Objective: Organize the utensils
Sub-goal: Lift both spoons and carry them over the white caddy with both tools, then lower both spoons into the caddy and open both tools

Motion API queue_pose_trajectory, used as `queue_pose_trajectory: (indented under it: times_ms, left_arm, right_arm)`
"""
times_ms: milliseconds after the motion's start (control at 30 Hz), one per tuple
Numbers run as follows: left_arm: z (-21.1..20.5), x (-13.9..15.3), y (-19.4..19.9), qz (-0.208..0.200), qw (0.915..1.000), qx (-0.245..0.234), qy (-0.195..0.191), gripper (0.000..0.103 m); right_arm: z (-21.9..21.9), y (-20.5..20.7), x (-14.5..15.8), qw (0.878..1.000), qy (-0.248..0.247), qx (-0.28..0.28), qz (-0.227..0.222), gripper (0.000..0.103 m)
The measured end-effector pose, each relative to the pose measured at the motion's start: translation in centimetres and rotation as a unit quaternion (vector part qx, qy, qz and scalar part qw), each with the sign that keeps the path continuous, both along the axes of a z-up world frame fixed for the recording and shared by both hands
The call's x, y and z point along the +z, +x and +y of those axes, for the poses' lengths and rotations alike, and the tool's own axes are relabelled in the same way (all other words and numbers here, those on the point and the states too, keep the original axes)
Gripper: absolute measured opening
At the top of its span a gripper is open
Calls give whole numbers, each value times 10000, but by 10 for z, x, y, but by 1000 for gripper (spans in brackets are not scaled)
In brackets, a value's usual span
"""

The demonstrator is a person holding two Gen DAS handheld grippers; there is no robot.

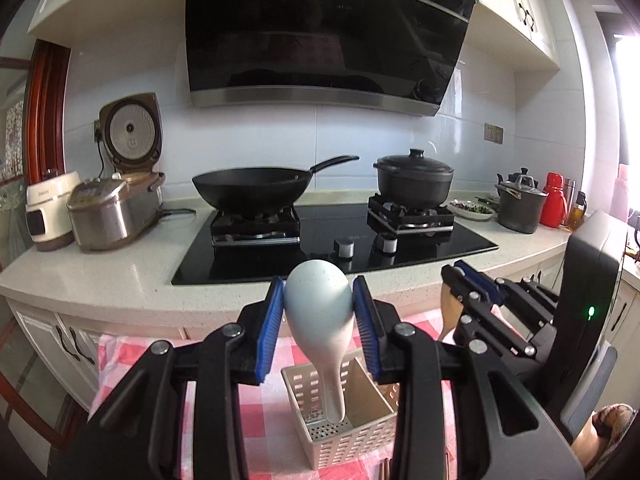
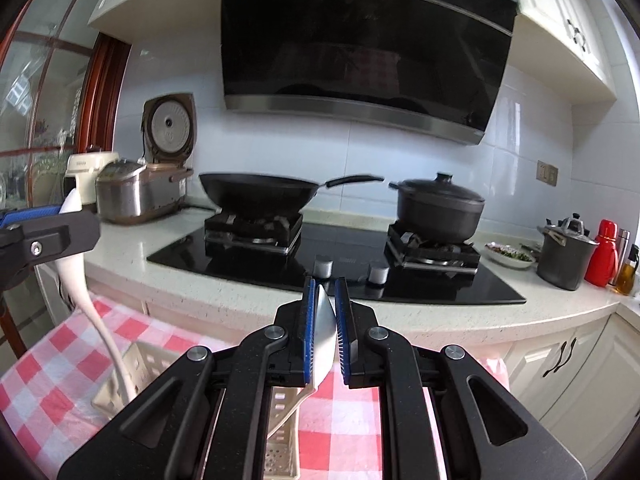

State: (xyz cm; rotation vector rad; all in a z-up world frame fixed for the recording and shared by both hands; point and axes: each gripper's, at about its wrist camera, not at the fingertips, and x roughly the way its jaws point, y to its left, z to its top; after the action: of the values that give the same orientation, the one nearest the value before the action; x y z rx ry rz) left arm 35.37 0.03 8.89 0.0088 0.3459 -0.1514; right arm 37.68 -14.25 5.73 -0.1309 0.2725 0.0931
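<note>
The rice spoon (image 1: 318,304) looks smooth, matt pale plastic. At its 6 o'clock, the perforated basket (image 1: 352,436) is cream plastic on checked cloth (image 1: 256,412). The spatula (image 2: 325,334) looks wooden; the hob (image 1: 320,248) is glossy black glass.

A: Any writing you can make out?

B: Very little. The white appliance (image 1: 47,210) at the far left of the tabletop has a small brand word near its top, too blurred to read.

A: And the range hood (image 1: 332,36)?

B: It carries a pale sticker at its upper right corner; the print is too small. The hob (image 2: 340,262) has faint lettering between its knobs, also illegible.
</note>
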Motion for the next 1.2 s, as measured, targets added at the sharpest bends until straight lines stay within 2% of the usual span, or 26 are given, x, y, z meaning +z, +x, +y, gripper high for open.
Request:
queue_pose_trajectory:
  times_ms: [167,333,767,867,1000,1200]
  left_arm:
    - [0,-21,6,171,9998,-7,109,34]
    - [8,-31,10,252,9997,41,47,34]
    - [22,-41,16,294,9992,245,154,34]
    - [25,-43,20,333,9991,222,111,35]
    - [18,-46,25,241,9988,276,319,35]
    - [13,-53,38,281,9983,269,430,35]
  right_arm:
    - [5,0,-15,9992,-39,101,377,13]
    - [6,1,-18,9971,259,212,685,13]
    - [21,-11,-18,9946,496,433,802,13]
    - [20,-10,-19,9946,510,401,805,13]
    - [15,-6,-23,9939,573,346,873,13]
    - [5,0,-31,9937,497,153,996,13]
